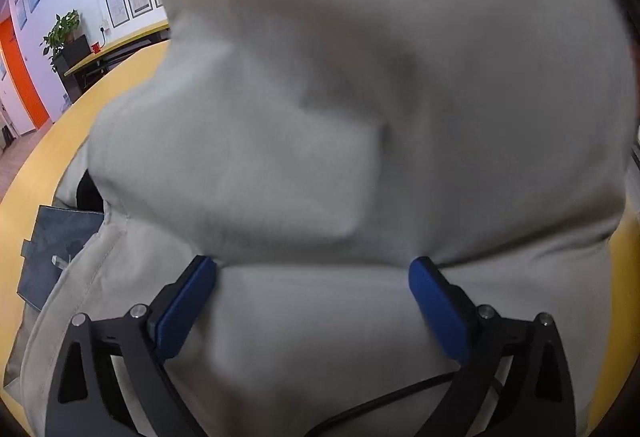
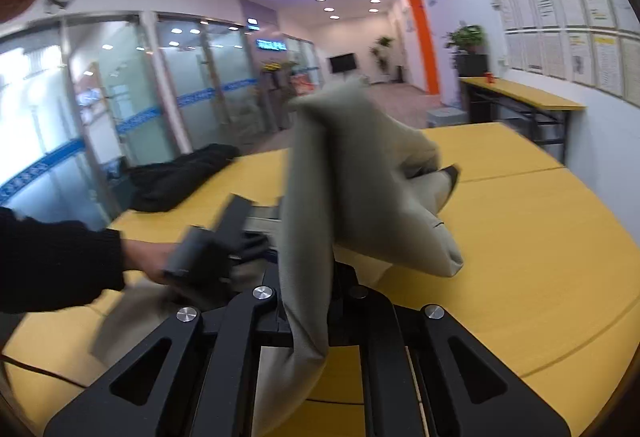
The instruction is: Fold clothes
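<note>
Beige garment (image 2: 344, 173), a soft woven piece with stitched seams, hangs lifted above the yellow desk (image 2: 540, 257), part of it trailing onto the surface. The right gripper (image 2: 306, 301) has its jaws closed on a bunched fold; cloth droops limp either side, so it is judged light, pliant and unable to hold shape. The left gripper (image 1: 314, 273) stands with jaws spread, fabric draped between the blue pads (image 1: 436, 297), not pinched. A seam or hem edge would give the surest hold. A black garment (image 2: 180, 177) lies apart on the desk.
</note>
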A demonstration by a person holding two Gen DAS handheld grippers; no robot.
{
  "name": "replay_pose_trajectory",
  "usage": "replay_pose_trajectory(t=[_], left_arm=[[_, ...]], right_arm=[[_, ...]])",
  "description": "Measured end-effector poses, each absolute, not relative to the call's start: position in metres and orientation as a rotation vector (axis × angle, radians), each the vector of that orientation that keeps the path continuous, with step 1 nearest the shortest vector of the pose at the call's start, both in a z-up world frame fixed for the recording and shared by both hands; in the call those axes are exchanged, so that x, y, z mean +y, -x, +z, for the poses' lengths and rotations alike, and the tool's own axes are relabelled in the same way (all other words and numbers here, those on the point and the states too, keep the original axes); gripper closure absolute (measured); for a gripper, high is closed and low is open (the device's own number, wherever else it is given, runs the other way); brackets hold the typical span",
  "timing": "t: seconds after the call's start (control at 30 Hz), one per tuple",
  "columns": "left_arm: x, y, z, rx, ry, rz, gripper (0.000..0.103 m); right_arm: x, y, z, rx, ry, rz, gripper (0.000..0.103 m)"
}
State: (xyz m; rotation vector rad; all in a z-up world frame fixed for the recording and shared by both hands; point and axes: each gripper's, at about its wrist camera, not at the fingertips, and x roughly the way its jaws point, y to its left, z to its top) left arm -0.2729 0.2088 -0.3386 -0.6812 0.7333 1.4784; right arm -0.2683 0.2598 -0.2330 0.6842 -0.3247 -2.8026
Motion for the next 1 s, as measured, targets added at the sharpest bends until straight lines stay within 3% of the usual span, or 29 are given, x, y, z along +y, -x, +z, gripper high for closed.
replay_pose_trajectory(t=[0.3, 0.6, 0.8, 1.0], left_arm=[[0.155, 0.281, -0.330, 0.834, 0.675, 1.468, 0.003], [0.142, 0.294, -0.339, 0.717, 0.739, 1.498, 0.000], [0.130, 0.296, -0.338, 0.728, 0.725, 1.513, 0.000], [0.037, 0.296, -0.313, 0.820, 0.706, 1.527, 0.005]], right_arm=[[0.239, 0.265, -0.239, -0.396, -0.631, -2.561, 0.097], [0.224, 0.302, -0.210, -0.532, -0.503, -2.419, 0.097], [0.209, 0.321, -0.240, -0.622, -0.581, -2.358, 0.097], [0.214, 0.339, -0.248, -0.652, -0.603, -2.373, 0.097]])
